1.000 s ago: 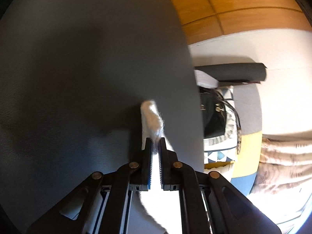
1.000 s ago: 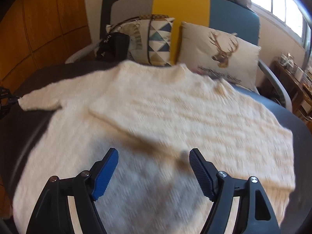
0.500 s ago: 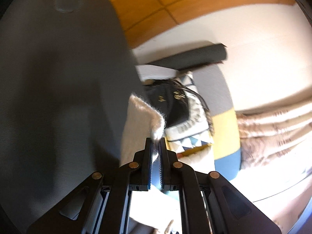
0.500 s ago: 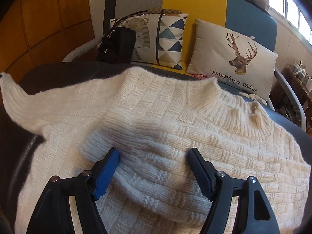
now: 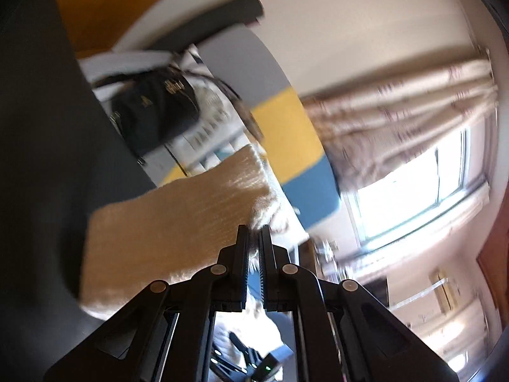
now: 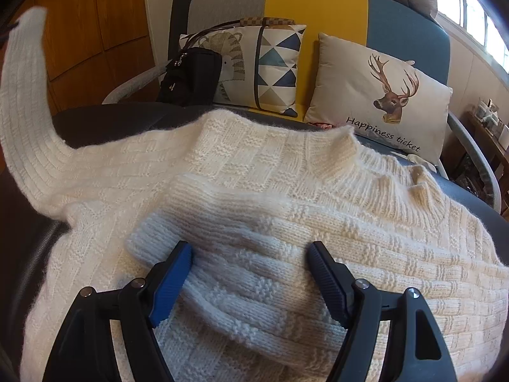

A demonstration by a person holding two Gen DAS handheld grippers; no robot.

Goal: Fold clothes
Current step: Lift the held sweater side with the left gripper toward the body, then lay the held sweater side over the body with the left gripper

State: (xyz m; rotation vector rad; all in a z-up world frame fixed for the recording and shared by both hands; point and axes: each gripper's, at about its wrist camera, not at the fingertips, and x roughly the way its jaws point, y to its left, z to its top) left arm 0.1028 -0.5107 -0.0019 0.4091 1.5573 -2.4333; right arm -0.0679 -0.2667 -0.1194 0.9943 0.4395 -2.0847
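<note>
Here, left gripper (image 5: 253,232) clamps sweater sleeve (image 5: 178,222) — raised.

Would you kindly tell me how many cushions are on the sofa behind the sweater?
2: a triangle-patterned cushion toward the left, partly behind a black bag, and a deer-print cushion to its right. Others may be hidden.

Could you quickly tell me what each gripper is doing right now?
Left gripper: shut on the sweater sleeve.
Right gripper: open over the folded sleeve, gripping nothing.
</note>
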